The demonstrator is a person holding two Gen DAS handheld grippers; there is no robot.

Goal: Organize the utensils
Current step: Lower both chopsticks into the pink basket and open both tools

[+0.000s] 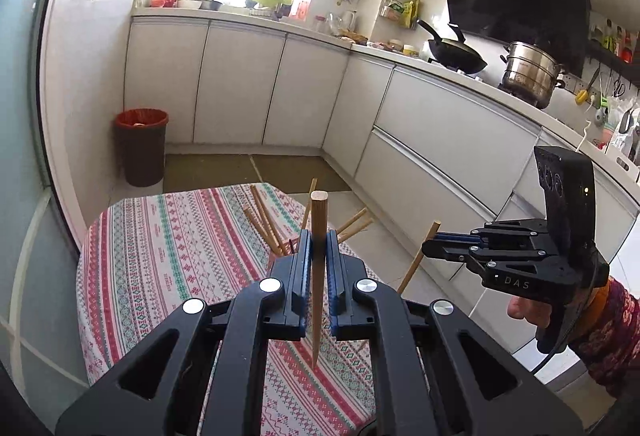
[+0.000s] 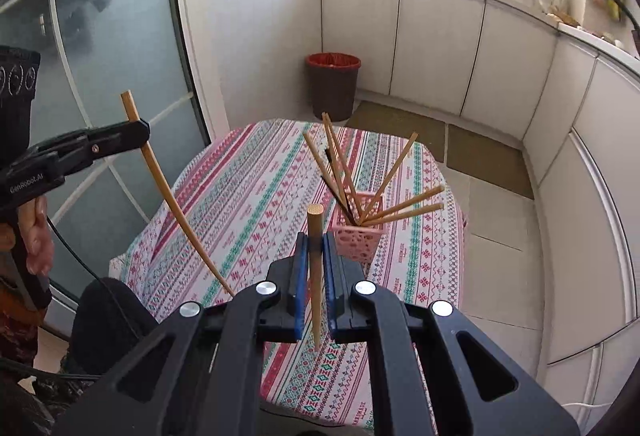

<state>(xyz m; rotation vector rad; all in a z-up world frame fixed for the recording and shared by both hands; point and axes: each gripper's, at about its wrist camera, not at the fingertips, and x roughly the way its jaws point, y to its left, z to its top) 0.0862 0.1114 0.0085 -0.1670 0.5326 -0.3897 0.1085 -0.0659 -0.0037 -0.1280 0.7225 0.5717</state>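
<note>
Left gripper is pinching one chopstick upright over the table's near edge, right gripper pinching another chopstick the same way. Pink holder near the far right corner already has several chopsticks. Looks like mid-loading; next, tip each point-down into the basket.

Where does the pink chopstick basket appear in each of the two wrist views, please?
Left wrist view: the pink basket itself is hidden behind the left tongs; only the chopsticks standing in it fan out above the fingers, centre frame.
Right wrist view: pink basket sits centre-right on the patterned tablecloth, just beyond the right tongs.
Shared landmark: the dark bin with a red liner on the floor.
</note>
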